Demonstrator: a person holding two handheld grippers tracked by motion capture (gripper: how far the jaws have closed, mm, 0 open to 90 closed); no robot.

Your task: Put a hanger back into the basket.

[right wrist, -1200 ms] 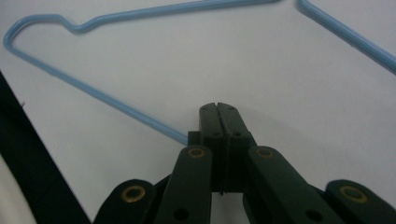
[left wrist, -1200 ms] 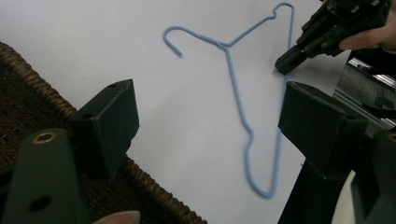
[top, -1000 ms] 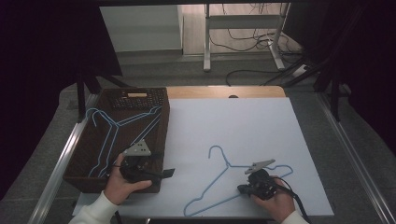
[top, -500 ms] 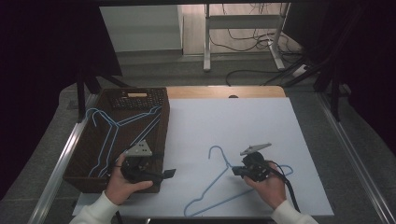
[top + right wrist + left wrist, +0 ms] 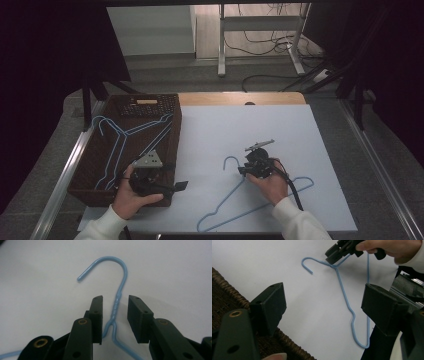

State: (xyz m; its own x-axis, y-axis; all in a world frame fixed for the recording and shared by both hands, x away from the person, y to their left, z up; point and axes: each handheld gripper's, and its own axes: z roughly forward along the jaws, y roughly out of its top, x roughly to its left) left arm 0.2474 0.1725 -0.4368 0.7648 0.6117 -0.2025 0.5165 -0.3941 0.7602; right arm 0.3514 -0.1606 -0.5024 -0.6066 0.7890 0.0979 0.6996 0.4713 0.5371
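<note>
Hanger: a blue wire hanger (image 5: 260,202) lies flat on the white desk (image 5: 325,135), hook toward the basket.
Right tongs (image 5: 243,170): jaws have just been opening; they stand either side of the twisted neck below the hook, pads apart from the wire.
Left tongs (image 5: 184,185): open wide, nothing between the jaws, at the basket's near right edge.
Basket: a brown wicker basket (image 5: 85,175) on the desk's left holds two more blue hangers (image 5: 125,142).

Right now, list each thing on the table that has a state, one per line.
Hanger on the table: flat on the white sheet, twisted neck between the right gripper's jaws, not clamped.
Right gripper: open, jaws just been opening.
Left gripper: open, nothing between the jaws.
Basket: holds blue hangers lying flat.
</note>
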